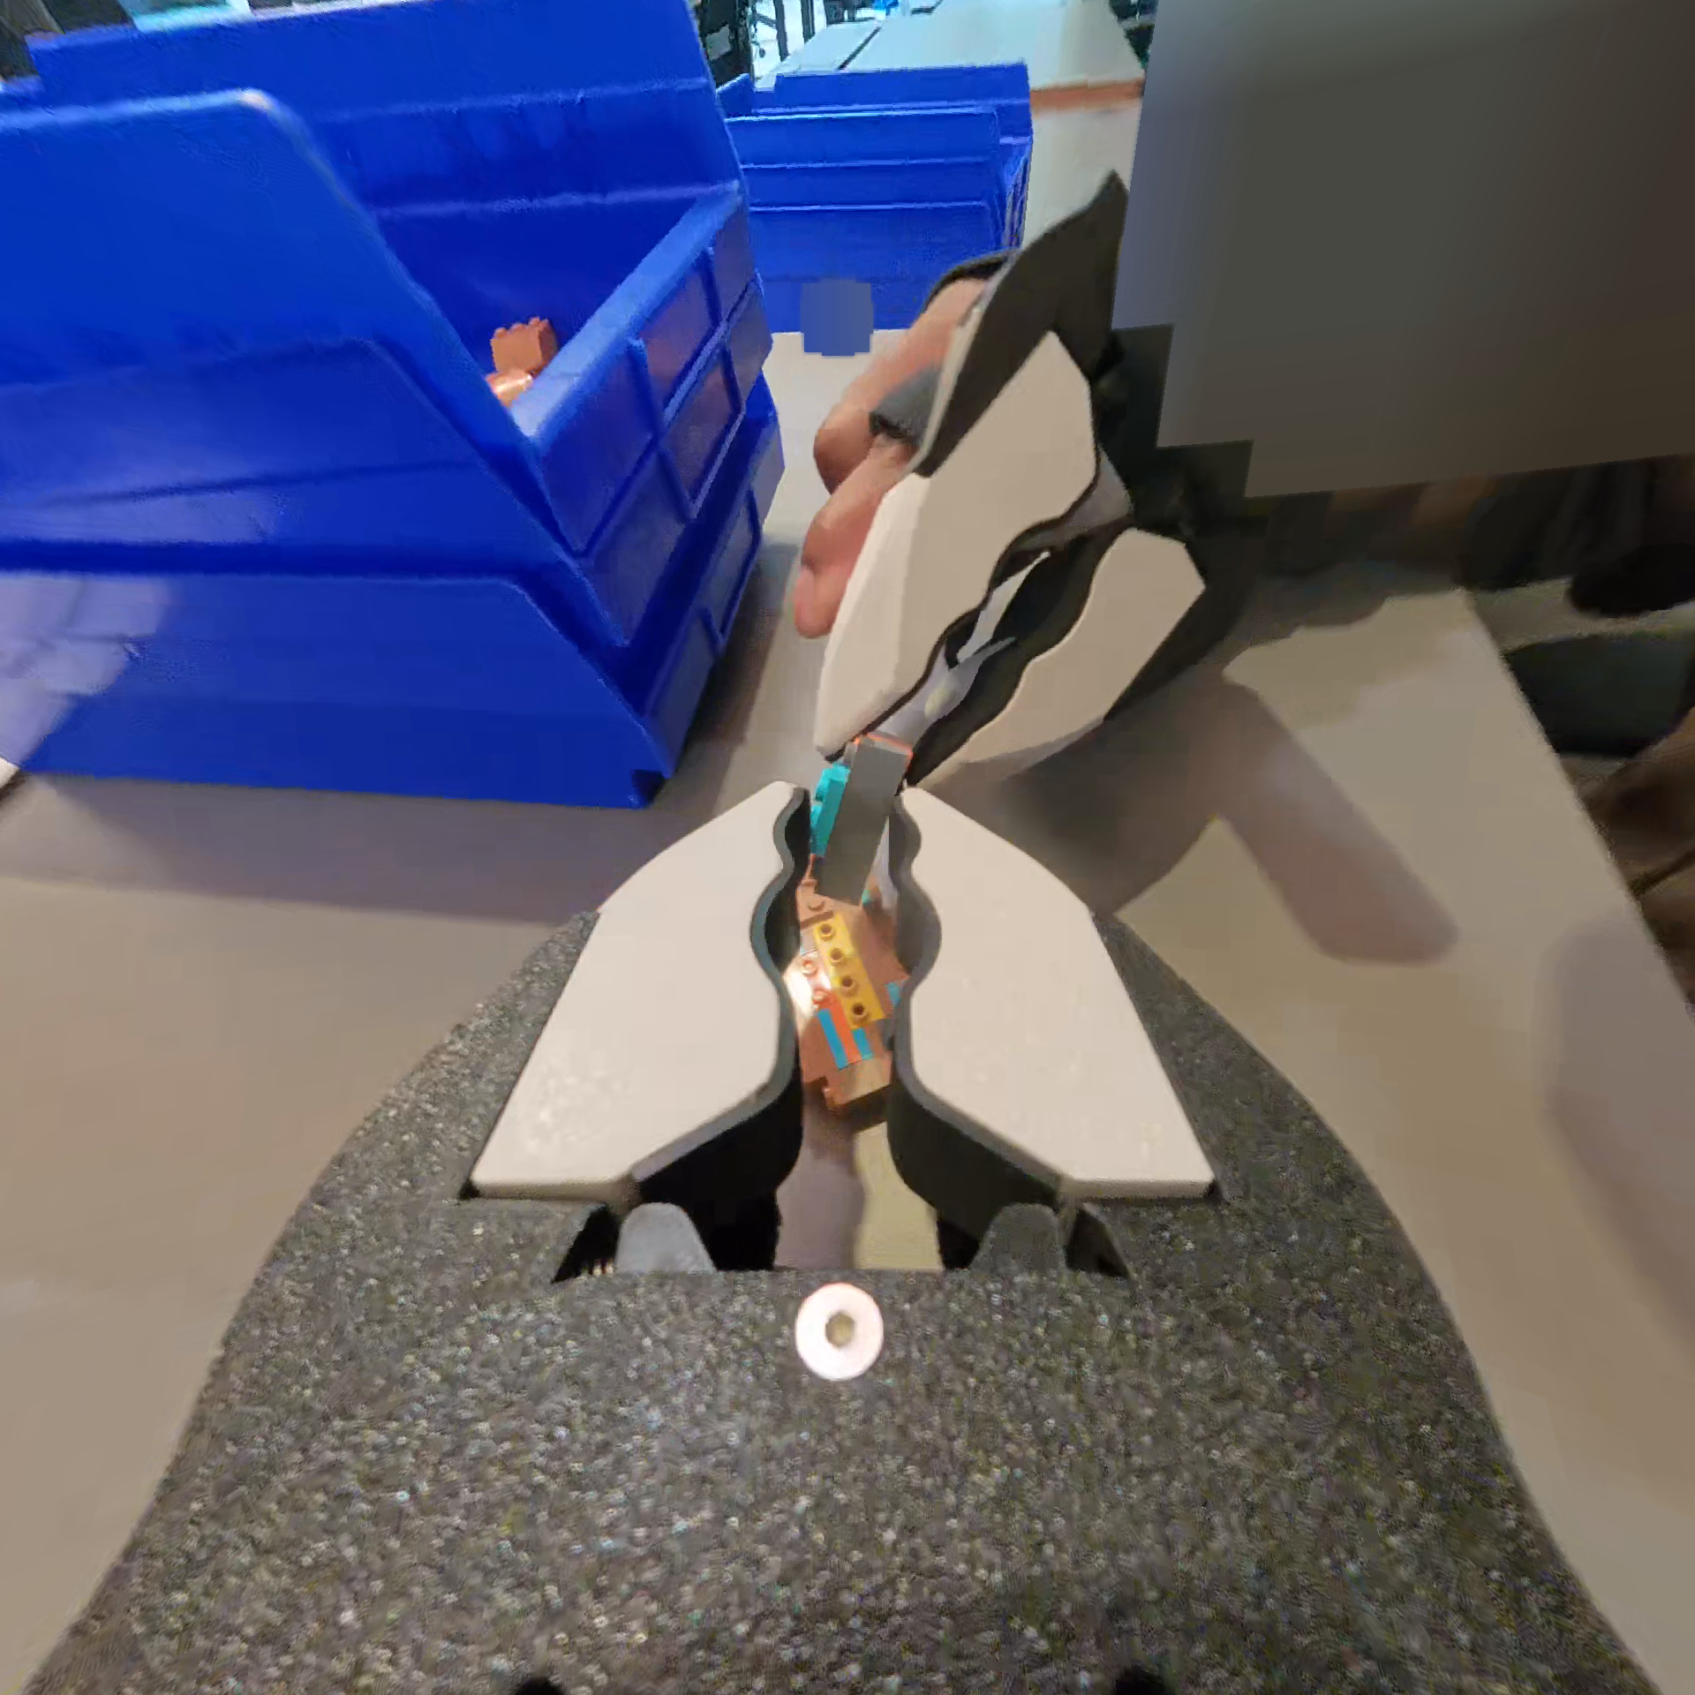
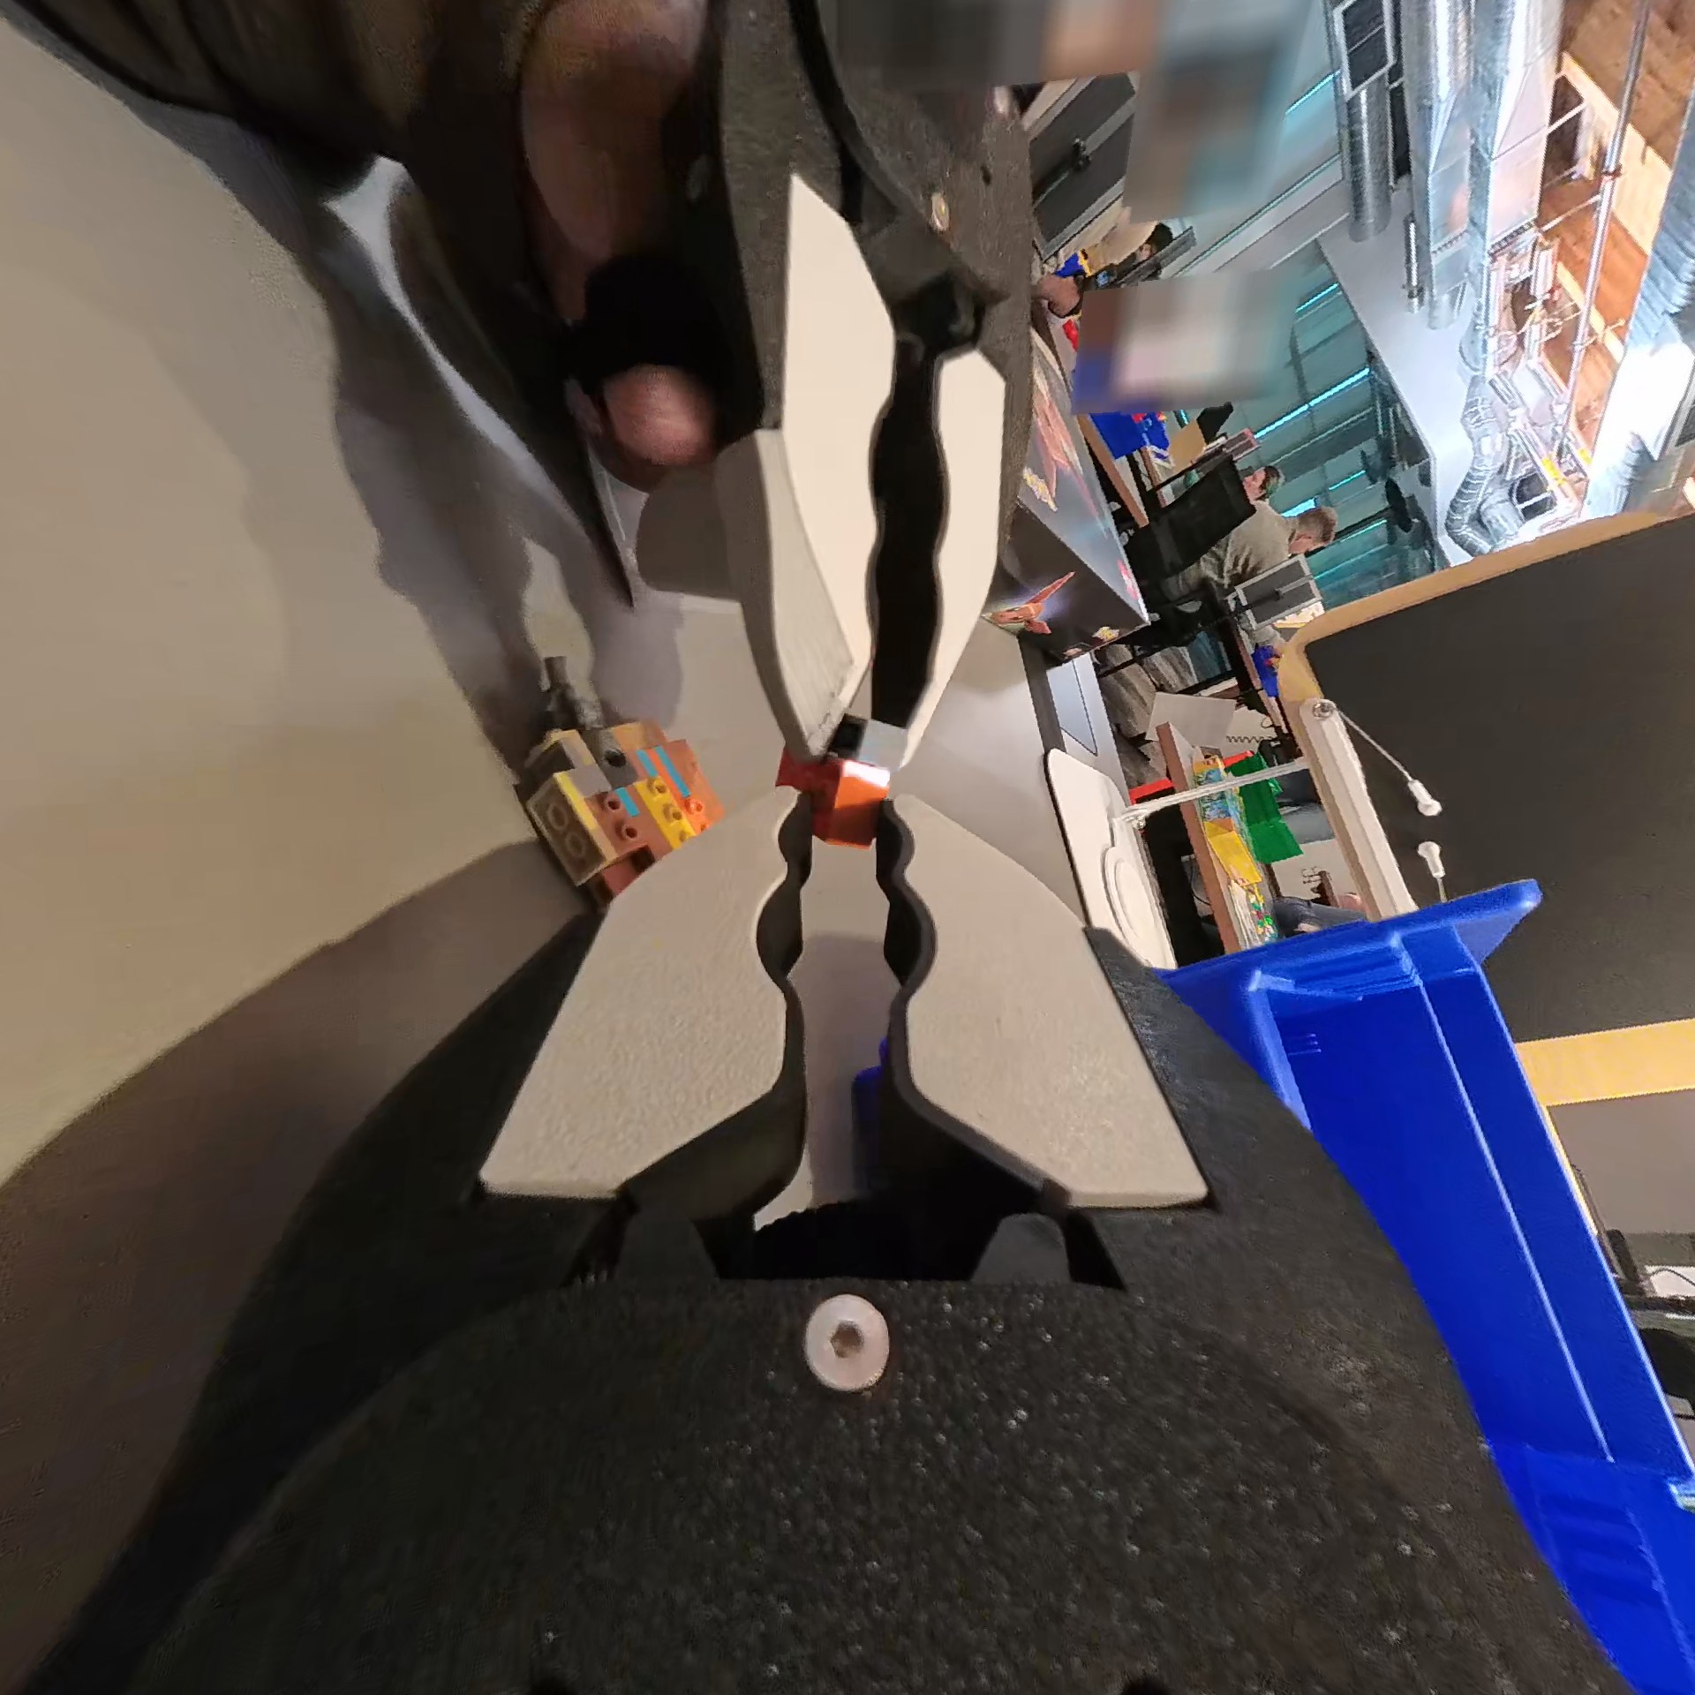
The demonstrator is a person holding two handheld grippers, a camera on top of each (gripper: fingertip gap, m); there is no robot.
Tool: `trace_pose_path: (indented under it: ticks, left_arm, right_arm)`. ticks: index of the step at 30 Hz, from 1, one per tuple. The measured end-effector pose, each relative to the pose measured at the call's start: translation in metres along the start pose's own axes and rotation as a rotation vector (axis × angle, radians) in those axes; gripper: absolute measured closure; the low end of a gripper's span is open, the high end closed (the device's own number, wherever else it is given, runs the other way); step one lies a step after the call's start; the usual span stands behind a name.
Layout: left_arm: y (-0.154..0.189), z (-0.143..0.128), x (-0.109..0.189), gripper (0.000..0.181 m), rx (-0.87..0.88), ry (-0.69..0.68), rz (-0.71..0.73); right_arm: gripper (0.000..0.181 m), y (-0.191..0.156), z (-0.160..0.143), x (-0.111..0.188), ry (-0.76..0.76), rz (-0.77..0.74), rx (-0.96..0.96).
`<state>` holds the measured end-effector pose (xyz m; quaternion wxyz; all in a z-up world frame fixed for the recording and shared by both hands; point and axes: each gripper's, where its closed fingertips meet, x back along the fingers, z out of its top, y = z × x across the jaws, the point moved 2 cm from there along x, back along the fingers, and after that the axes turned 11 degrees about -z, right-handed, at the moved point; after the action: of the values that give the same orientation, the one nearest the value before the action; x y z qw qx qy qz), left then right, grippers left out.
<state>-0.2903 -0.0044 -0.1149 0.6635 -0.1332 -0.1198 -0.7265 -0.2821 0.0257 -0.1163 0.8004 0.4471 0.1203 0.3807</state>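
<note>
Resting on a pale grey table point(image 1: 275, 1009) is a stack of blue plastic bins point(image 1: 367, 459), toward the table's far left in the left wrist view. The front bin is open-faced, and a few brown toy bricks point(image 1: 523, 358) show just behind its front lip. More blue bins point(image 1: 880, 156) stand farther back.

The left hand-held gripper point(image 1: 848, 807) points forward, its pale fingers nearly closed on a grey piece point(image 1: 858, 825) with a teal part beside it. Below its fingers, on the table, lies a small brick model point(image 1: 844, 1000) in brown, yellow, orange and teal.

The right hand-held gripper point(image 2: 839, 812) meets it tip to tip from the far side. In the right wrist view its fingers are drawn close and pinch an orange-red brick point(image 2: 844, 803), which touches the small piece at the other gripper's tips. The brick model point(image 2: 624, 807) lies just to the left of both tips. A person's hand point(image 1: 844, 486) wraps the right gripper's handle.

A blue bin point(image 2: 1431, 1146) stands close on the right in that view, and people sit at other tables far behind.
</note>
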Motion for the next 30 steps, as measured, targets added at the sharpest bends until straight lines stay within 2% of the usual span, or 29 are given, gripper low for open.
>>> trace_pose_path:
  ticks: [10, 11, 13, 19, 22, 26, 28, 29, 30]
  left_arm:
    - [-0.003, 0.004, 0.004, 0.164, 0.312, 0.170, -0.150]
    - [-0.009, 0.005, 0.007, 0.166, 0.344, 0.202, -0.127]
    - [-0.014, 0.012, 0.018, 0.166, 0.460, 0.318, -0.185]
    - [-0.019, 0.018, 0.026, 0.167, 0.478, 0.409, -0.196]
    - [-0.021, 0.015, 0.024, 0.166, 0.471, 0.398, -0.169]
    - [-0.022, 0.019, 0.024, 0.166, 0.460, 0.428, -0.152]
    - [-0.022, 0.022, 0.025, 0.166, 0.450, 0.441, -0.144]
    - [-0.022, 0.023, 0.026, 0.166, 0.446, 0.448, -0.143]
    - [-0.022, 0.025, 0.027, 0.166, 0.441, 0.455, -0.138]
  right_arm:
    - [0.167, 0.004, 0.005, 0.002, 0.020, -0.063, 0.076]
    - [0.168, 0.002, 0.007, 0.002, 0.030, -0.054, 0.093]
    - [0.168, 0.000, 0.009, 0.002, 0.036, -0.079, 0.155]
    - [0.168, 0.011, 0.011, 0.002, 0.043, -0.160, 0.134]
    - [0.168, 0.037, 0.017, 0.008, 0.080, -0.328, 0.113]
    - [0.168, 0.099, 0.023, 0.034, 0.108, -0.716, 0.088]
    - [0.168, 0.134, 0.002, 0.036, -0.056, -0.848, 0.063]
    - [0.167, 0.149, -0.017, 0.032, -0.191, -0.866, 0.036]
    - [0.157, 0.159, -0.034, 0.028, -0.299, -0.848, -0.014]
